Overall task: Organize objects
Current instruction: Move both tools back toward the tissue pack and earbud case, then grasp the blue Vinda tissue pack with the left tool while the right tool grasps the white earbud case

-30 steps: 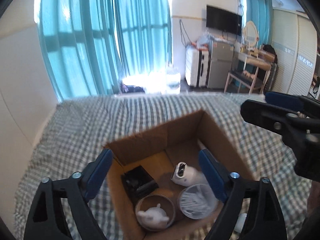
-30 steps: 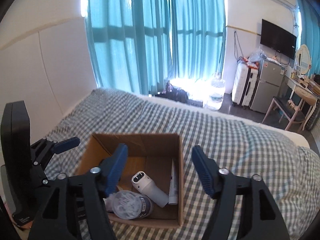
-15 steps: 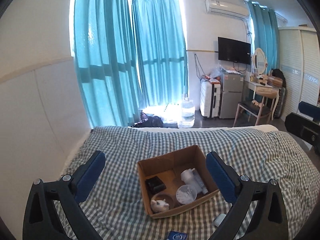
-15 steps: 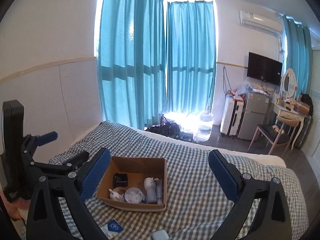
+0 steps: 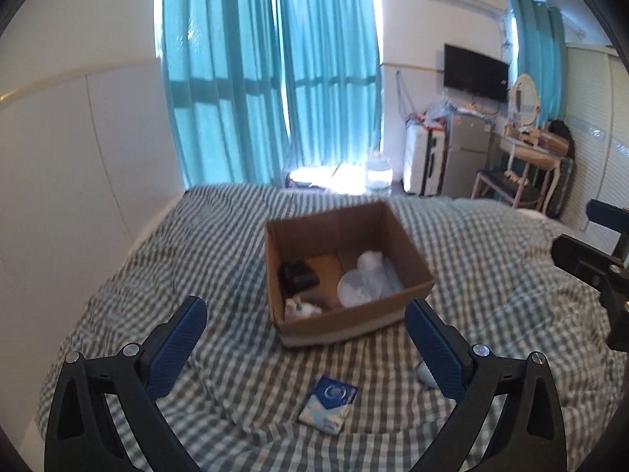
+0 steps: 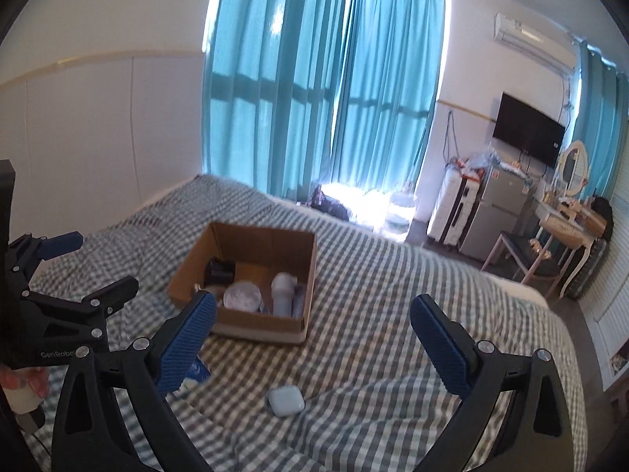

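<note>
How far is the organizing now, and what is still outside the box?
Done: the cardboard box on the bed already holds a black item, a round clear container and other things. In hand: nothing; the left gripper and the right gripper are both open. Left: the blue packet and the small white case lie on the blanket.

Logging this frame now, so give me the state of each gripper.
Left gripper: open, fingers wide apart, holding nothing.
Right gripper: open, fingers wide apart, holding nothing.
</note>
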A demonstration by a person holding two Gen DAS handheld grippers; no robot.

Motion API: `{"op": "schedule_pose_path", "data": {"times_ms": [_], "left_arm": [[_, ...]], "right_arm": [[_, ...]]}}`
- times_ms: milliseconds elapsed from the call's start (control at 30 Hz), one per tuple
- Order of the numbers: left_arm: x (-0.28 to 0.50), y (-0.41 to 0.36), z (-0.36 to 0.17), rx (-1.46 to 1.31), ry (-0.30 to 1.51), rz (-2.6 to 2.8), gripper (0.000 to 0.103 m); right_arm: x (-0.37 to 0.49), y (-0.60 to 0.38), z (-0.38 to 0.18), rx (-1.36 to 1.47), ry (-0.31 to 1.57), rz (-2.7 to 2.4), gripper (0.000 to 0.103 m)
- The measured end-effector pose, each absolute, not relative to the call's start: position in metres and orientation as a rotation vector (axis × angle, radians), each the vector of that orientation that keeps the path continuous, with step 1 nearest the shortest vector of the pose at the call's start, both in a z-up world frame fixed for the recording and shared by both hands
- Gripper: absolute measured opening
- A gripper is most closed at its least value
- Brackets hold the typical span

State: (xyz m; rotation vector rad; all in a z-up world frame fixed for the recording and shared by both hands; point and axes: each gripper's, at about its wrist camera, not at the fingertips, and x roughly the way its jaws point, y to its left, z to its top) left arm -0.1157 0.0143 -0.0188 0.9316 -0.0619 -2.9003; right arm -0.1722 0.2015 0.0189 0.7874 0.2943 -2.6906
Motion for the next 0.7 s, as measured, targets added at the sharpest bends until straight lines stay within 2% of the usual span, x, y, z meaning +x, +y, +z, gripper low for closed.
{"op": "schedule_pose_path", "data": {"times_ms": [200,333,533,700], "left_arm": [[-0.137,0.013,-0.076,1.079,-0.101,-2.789,0.103],[-0.151,0.01,-0.109,1.168,-0.062,-2.765,0.103],[-0.164,0.018,-0.162,1.3,-0.1,-2.751,0.103],[-0.171,0.024,-0.202,1.458,-0.16,-2.723,0.103]], "right_arm": [[-0.204,0.206,-0.054,0.988,0.312,-2.627,0.099],[-0.225,0.203,-0.095,1.097,0.318,-2.57,0.099],[-0.249,0.187,-0.138,1.207,0.325,-2.484,0.099],[-0.265,0.177,-0.169,1.302,0.319,-2.408,0.094]]}}
